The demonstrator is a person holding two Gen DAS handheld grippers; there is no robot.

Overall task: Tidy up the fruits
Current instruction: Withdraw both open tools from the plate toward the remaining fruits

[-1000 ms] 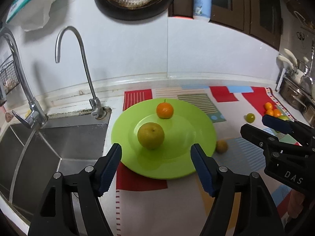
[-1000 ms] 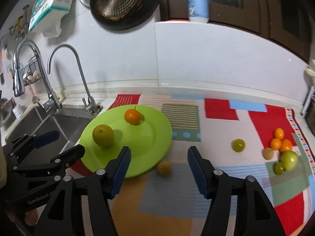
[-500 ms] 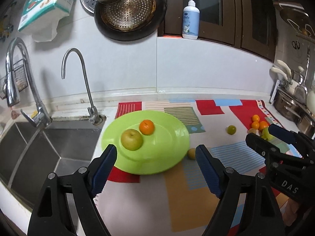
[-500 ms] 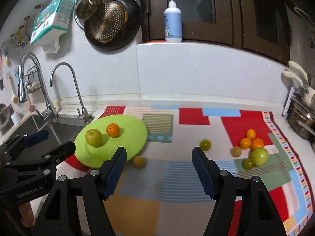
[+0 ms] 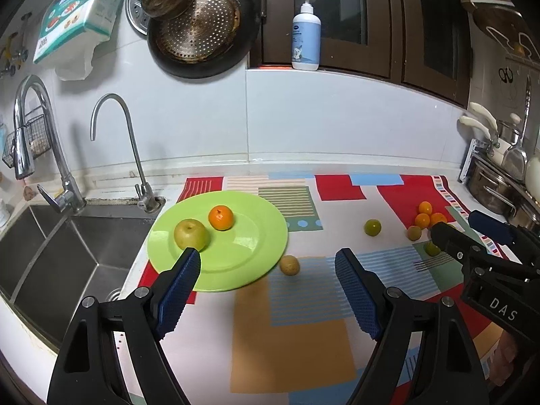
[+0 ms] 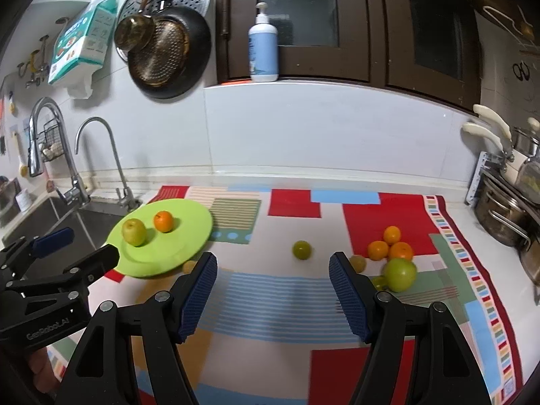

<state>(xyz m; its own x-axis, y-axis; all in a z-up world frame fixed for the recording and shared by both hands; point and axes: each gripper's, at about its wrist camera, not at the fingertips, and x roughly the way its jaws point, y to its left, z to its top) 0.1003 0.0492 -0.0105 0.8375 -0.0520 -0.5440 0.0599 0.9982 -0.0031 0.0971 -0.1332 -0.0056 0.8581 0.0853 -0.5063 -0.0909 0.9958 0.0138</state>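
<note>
A green plate beside the sink holds a yellow-green pear and an orange. A small brown fruit lies just right of the plate. A small green fruit lies mid-mat. Three oranges, a green apple and small fruits cluster at the right. My left gripper is open and empty, above the mat near the plate. My right gripper is open and empty, above the mat's middle.
A steel sink with two taps lies left of the plate. Pots stand at the counter's right end. A soap bottle stands on the ledge, and pans hang on the wall. A patterned mat covers the counter.
Both grippers have pulled back and up from the plate, so more of the counter shows. The right gripper now faces further right, towards the fruit cluster. Both stay open and empty.
</note>
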